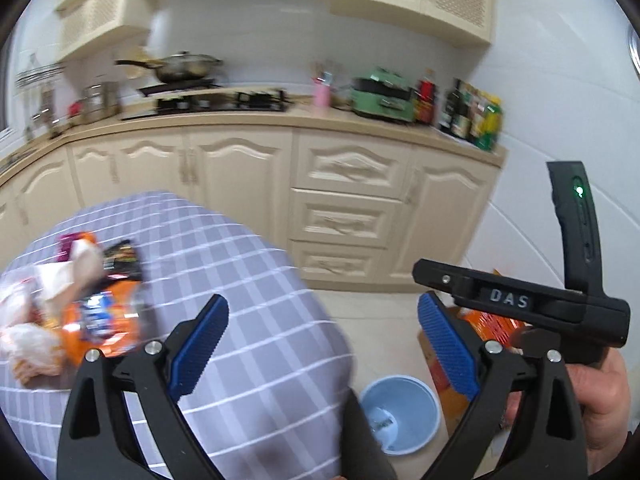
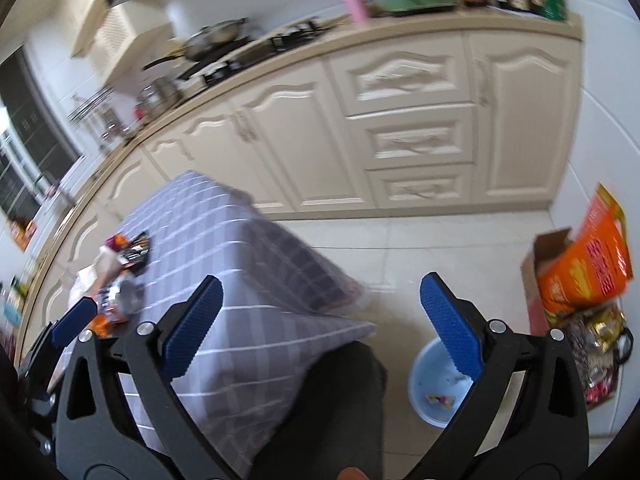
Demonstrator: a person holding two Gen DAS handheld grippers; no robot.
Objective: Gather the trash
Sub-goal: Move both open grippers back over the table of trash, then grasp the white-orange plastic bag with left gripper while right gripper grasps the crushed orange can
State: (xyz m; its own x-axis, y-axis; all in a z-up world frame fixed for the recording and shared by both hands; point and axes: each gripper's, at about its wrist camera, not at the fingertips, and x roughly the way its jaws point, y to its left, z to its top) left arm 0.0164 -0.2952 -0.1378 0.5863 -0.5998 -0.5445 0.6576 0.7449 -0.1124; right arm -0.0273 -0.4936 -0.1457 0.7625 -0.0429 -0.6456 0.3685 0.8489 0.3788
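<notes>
A pile of trash (image 1: 68,312), orange and dark snack wrappers with crumpled white paper, lies on the left part of the checked tablecloth (image 1: 248,280); it also shows in the right wrist view (image 2: 116,280). A light blue bin (image 1: 400,412) stands on the floor beside the table, with small scraps inside; it shows in the right wrist view too (image 2: 436,388). My left gripper (image 1: 322,344) is open and empty above the table's right edge. My right gripper (image 2: 320,326) is open and empty above the table corner and bin; its body shows in the left wrist view (image 1: 520,304).
Cream kitchen cabinets (image 1: 340,200) and a counter with a stove, pan and bottles run along the back. An orange box (image 2: 580,264) in a cardboard carton and packaged goods stand on the floor right of the bin. The floor is pale tile (image 2: 440,240).
</notes>
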